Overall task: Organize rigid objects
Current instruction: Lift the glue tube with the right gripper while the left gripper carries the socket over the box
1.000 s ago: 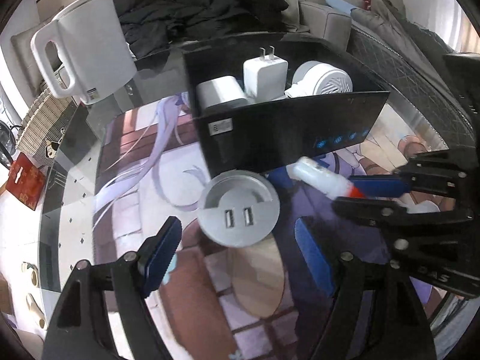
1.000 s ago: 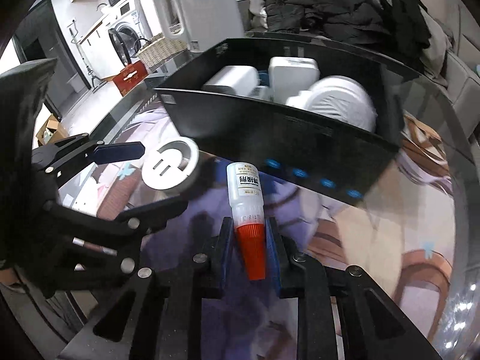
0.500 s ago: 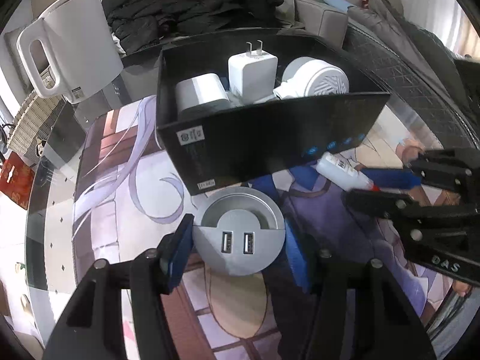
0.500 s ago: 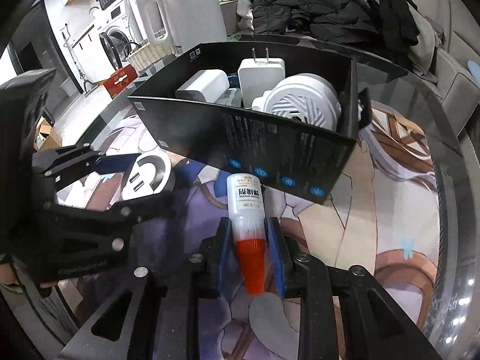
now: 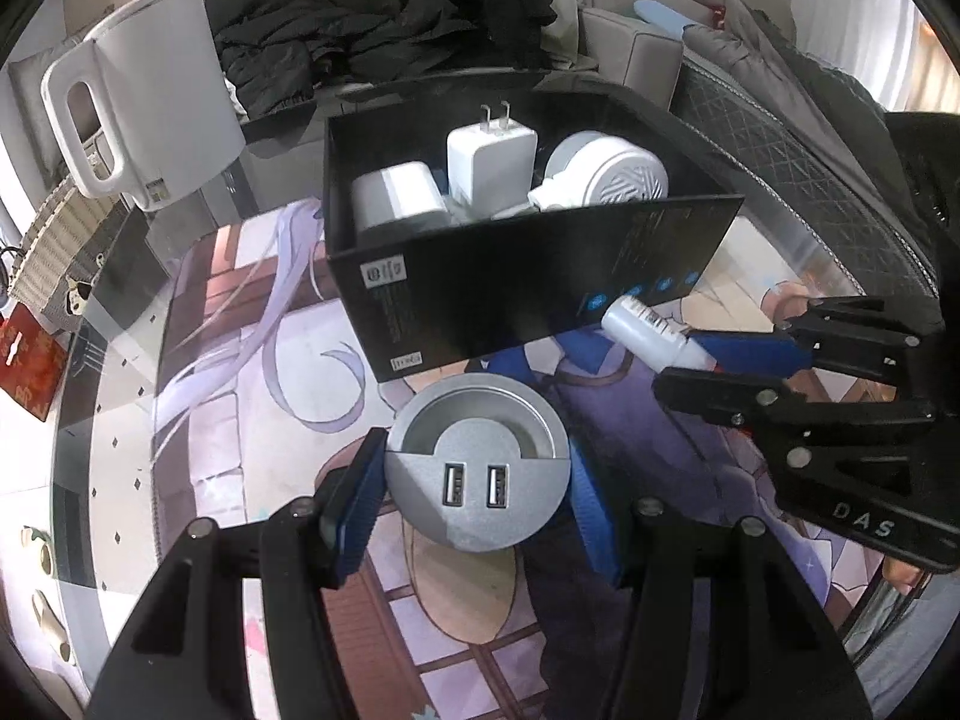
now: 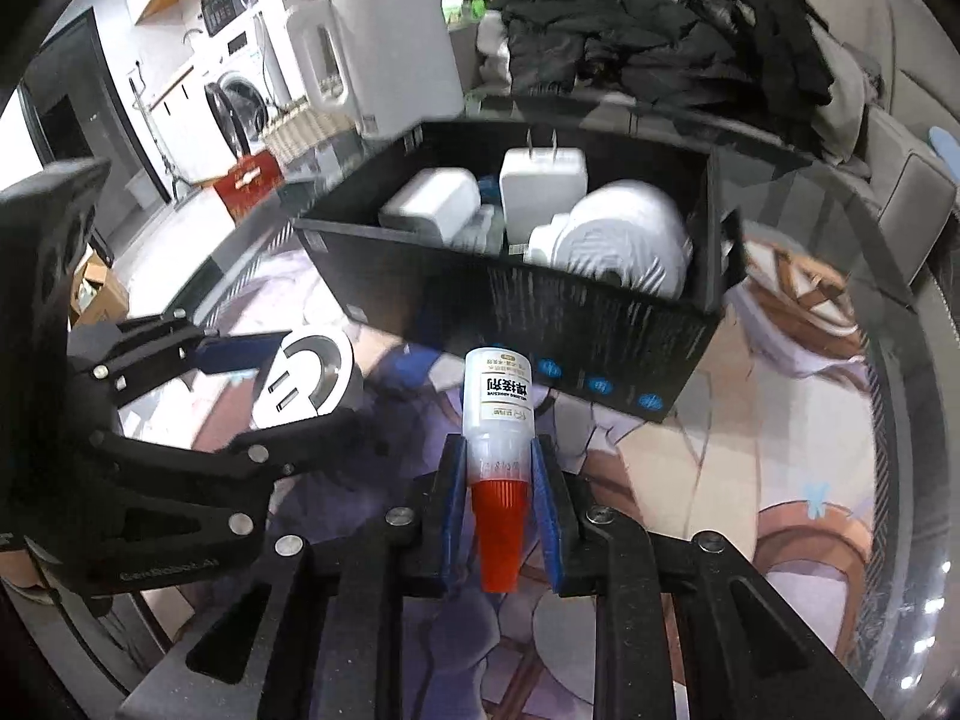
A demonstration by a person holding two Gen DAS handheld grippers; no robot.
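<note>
My left gripper (image 5: 474, 480) is shut on a round grey USB hub (image 5: 477, 468), its blue pads pressed to both sides. My right gripper (image 6: 499, 492) is shut on a white glue bottle (image 6: 497, 408) with a red cap, the cap toward me. Just beyond both stands an open black box (image 5: 540, 294) that holds a white plug charger (image 5: 489, 165), a white power brick (image 5: 396, 201) and a round white device (image 5: 606, 171). In the left wrist view the right gripper (image 5: 708, 360) comes in from the right with the glue bottle (image 5: 645, 327) near the box front.
A white electric kettle (image 5: 144, 96) stands at the back left of the glass table. Dark clothes (image 5: 384, 30) lie heaped on a sofa behind the box. A printed mat (image 5: 240, 360) covers the table. A red packet (image 5: 27, 363) lies at the left edge.
My left gripper has closed onto the USB hub, having been wide open around it. The right gripper with the bottle has risen and the box now looks closer.
</note>
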